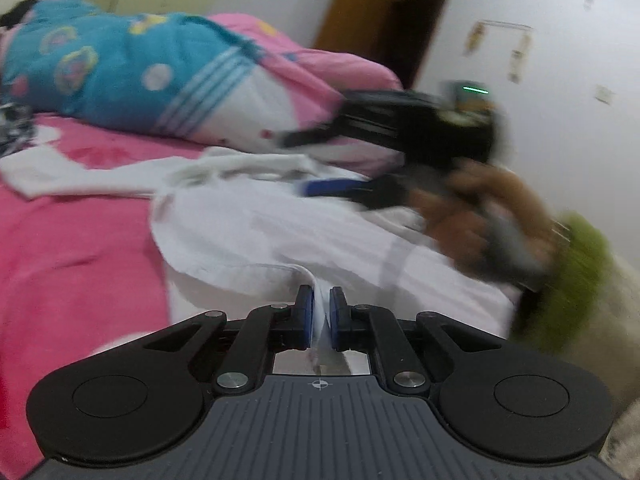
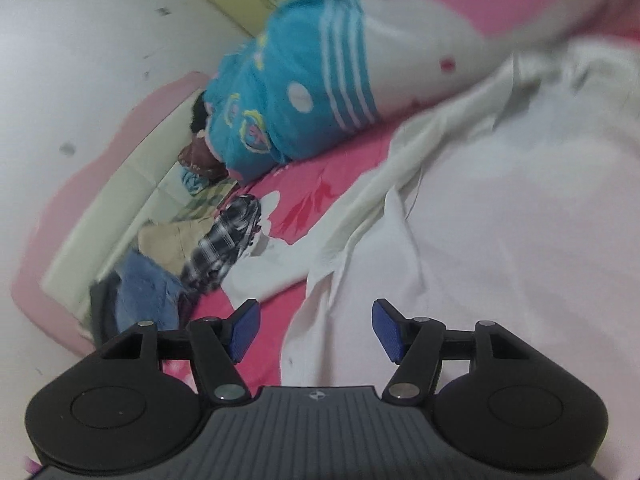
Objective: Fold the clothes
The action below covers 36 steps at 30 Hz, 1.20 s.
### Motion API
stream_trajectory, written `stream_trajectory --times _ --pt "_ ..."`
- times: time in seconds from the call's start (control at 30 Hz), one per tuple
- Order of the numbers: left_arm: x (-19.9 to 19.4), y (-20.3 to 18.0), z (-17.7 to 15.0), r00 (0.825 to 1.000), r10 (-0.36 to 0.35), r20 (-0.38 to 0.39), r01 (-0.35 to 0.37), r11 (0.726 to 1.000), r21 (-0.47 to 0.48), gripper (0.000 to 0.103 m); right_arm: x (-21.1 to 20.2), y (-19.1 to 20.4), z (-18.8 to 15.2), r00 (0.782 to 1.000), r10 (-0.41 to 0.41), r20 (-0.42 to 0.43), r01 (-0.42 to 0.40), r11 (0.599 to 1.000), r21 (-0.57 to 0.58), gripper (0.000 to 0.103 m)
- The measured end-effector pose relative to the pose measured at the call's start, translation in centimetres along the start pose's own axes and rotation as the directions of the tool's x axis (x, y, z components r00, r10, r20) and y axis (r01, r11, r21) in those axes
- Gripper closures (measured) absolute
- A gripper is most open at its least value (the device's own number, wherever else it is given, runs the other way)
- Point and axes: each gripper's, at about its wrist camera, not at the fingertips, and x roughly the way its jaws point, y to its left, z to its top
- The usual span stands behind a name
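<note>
Left tool [image 1: 319, 300] is clamping together on a raised fold of the white shirt [image 1: 256, 232], fabric pinched between its blue pads [image 1: 305, 312]. Shirt is lying spread on the pink bed [image 1: 80, 248], one sleeve trailing left of the fold. Right tool [image 2: 316, 320] is hovering over the shirt's [image 2: 500, 208] edge, jaws apart and widening, nothing between them. In the left view it [image 1: 400, 152] is showing blurred beyond the shirt, gripped by a hand [image 1: 460, 224]. Blue blanket [image 1: 120, 68] is bunching behind the shirt; clothes pile [image 2: 192, 256] is sitting left of it.
</note>
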Motion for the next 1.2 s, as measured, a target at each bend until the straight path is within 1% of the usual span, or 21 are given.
stream_trajectory --times 0.13,0.17,0.23,0.33,0.43,0.57,0.63,0.7,0.77,0.87,0.93,1.03,1.1,1.17,1.2 --pt "0.5 -0.7 -0.5 0.998 -0.058 0.014 0.057 0.998 0.032 0.096 4.4 -1.8 2.4 0.998 -0.003 -0.058 0.009 0.994 0.108 0.038" --pt "0.5 -0.6 -0.6 0.997 -0.073 0.017 0.072 0.997 0.027 0.096 5.1 -2.2 3.1 0.998 -0.014 -0.056 0.021 0.992 0.128 0.039" --pt "0.4 -0.2 -0.9 0.995 -0.093 0.02 0.093 0.996 0.008 0.096 5.9 -3.3 4.4 0.998 -0.052 -0.024 0.055 0.985 0.164 0.039" --pt "0.8 0.5 -1.3 0.994 -0.105 0.018 0.105 0.994 -0.015 0.096 7.0 -5.5 6.5 0.995 -0.09 0.032 0.079 0.966 0.244 0.039" --pt "1.0 1.7 -1.2 0.996 -0.078 0.041 0.079 0.996 -0.037 0.096 8.2 -7.3 8.4 0.987 -0.145 0.066 0.12 0.949 0.293 0.041" --pt "0.3 4.5 -0.1 0.993 -0.014 0.12 0.026 0.995 -0.099 0.096 9.8 -8.4 10.4 0.967 -0.233 0.099 0.197 0.938 0.284 0.044" --pt "0.0 6.4 0.7 0.987 0.027 0.161 -0.005 0.991 -0.135 0.096 9.6 -8.9 11.1 0.955 -0.261 0.143 0.213 0.934 0.286 0.045" --pt "-0.1 8.5 1.1 0.981 0.054 0.186 -0.02 0.983 -0.183 0.096 8.8 -9.6 11.5 0.934 -0.296 0.201 0.231 0.928 0.292 0.045" --pt "0.3 10.1 1.1 0.98 0.072 0.185 -0.029 0.974 -0.224 0.096 8.3 -10.6 11.7 0.913 -0.339 0.229 0.266 0.917 0.298 0.048" --pt "0.8 12.0 0.6 0.983 0.087 0.164 -0.035 0.956 -0.292 0.096 8.5 -12.4 12.1 0.901 -0.381 0.206 0.308 0.899 0.311 0.055" --pt "0.8 12.4 -0.1 0.985 0.085 0.151 -0.031 0.945 -0.327 0.096 9.1 -13.3 12.8 0.901 -0.383 0.205 0.309 0.897 0.316 0.059" --pt "1.1 12.2 -0.6 0.987 0.089 0.132 -0.042 0.946 -0.322 0.096 10.2 -14.1 13.9 0.901 -0.372 0.224 0.297 0.904 0.306 0.061" --pt "1.2 12.2 -0.7 0.988 0.084 0.128 -0.039 0.947 -0.319 0.096 11.0 -14.6 14.6 0.908 -0.356 0.222 0.284 0.91 0.302 0.071" --pt "1.2 12.4 -0.7 0.988 0.084 0.128 -0.039 0.947 -0.319 0.096 11.5 -15.0 14.9 0.921 -0.333 0.203 0.266 0.917 0.298 0.099" --pt "1.2 12.4 -0.7 0.988 0.085 0.128 -0.04 0.947 -0.32 0.096 11.3 -14.9 14.9 0.927 -0.317 0.2 0.253 0.923 0.29 0.101"
